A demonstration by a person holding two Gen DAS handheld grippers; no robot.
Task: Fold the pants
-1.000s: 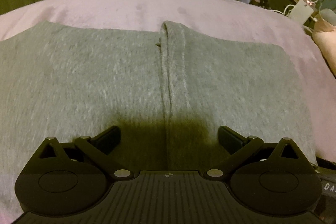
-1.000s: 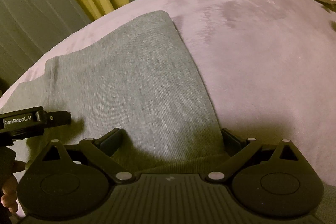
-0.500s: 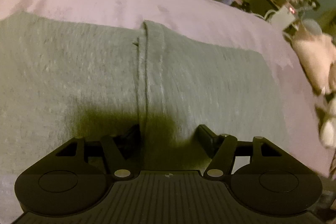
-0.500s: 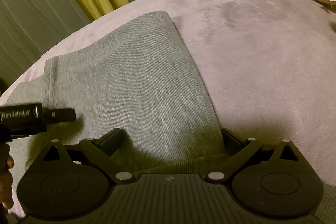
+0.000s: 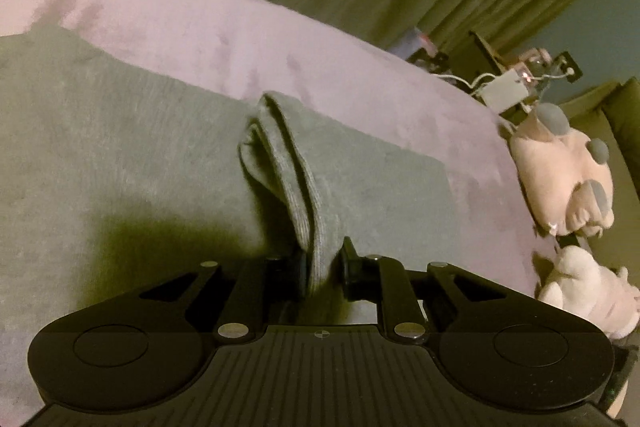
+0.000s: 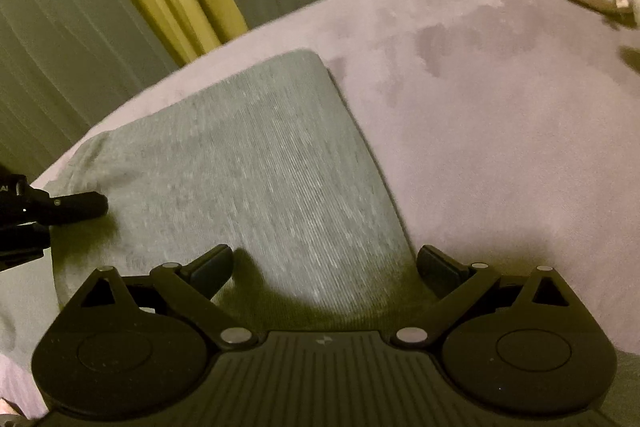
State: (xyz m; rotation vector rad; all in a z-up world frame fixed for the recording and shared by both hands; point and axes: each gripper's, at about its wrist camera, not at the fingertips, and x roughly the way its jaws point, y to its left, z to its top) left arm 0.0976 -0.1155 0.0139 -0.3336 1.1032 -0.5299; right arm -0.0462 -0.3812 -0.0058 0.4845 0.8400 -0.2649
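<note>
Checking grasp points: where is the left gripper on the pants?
In the left wrist view, the left gripper pinches the raised ribbed fold of the grey pants, low and centre.

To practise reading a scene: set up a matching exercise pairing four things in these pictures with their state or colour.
Things:
1. left gripper
2. right gripper
3. blanket
4. pants

States:
a. grey
b. open above the pants
c. shut on a fold of the pants
d. pink, under the pants

Pairs: 1-c, 2-b, 3-d, 4-a
</note>
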